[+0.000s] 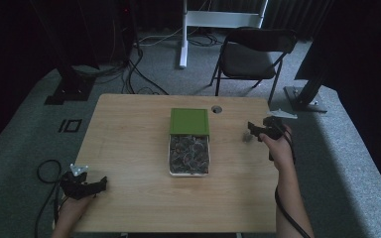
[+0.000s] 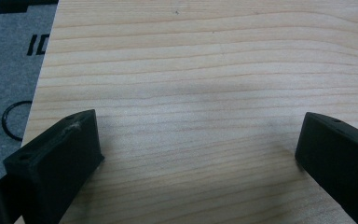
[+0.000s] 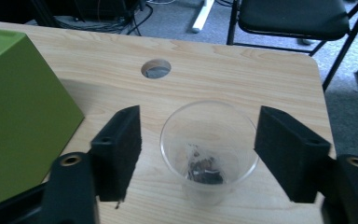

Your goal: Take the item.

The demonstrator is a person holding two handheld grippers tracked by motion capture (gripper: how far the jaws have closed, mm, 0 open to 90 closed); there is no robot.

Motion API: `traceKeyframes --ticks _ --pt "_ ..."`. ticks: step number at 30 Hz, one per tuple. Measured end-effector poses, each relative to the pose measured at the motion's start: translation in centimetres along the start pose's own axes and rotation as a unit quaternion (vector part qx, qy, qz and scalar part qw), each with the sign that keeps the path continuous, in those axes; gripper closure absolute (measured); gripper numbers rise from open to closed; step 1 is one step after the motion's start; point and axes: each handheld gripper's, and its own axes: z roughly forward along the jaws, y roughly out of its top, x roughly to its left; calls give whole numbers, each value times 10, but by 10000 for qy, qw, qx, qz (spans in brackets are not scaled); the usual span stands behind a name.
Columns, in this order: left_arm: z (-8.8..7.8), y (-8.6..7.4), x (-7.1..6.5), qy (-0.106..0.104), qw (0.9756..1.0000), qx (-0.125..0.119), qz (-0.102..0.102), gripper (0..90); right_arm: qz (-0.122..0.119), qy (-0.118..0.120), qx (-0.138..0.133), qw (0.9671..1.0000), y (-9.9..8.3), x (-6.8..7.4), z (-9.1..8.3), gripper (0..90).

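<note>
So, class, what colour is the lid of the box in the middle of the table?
Green; the lid shows best in the high view.

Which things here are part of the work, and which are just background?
In use: clear plastic cup between the open right gripper jaws; white tray of dark pieces; green lid.
Background: folding chair; white stand; floor cables.

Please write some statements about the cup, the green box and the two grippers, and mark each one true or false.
1. The clear plastic cup stands upright between the open jaws of the right gripper. True.
2. The cup is full to the rim. False: only a few dark pieces lie at its bottom.
3. The left gripper holds a spoon. False: its jaws are open over bare table.
4. The green box lies near the table's middle. True.
</note>
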Motion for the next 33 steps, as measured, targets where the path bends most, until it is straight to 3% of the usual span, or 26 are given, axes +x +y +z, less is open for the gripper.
traceKeyframes --ticks 1,13,18,33 --pt "0 0 0 0 10000 0 -1 5 -44 -17 -2 10000 -3 2 -2 243" --pt "0 0 0 0 10000 1 1 5 55 98 -177 9998 -22 3 -20 156" --pt "0 0 0 0 10000 0 1 5 -108 183 -137 9997 -31 7 -24 145" --pt "0 0 0 -1 10000 -2 -1 5 -3 321 -96 9994 -65 10 -32 142"
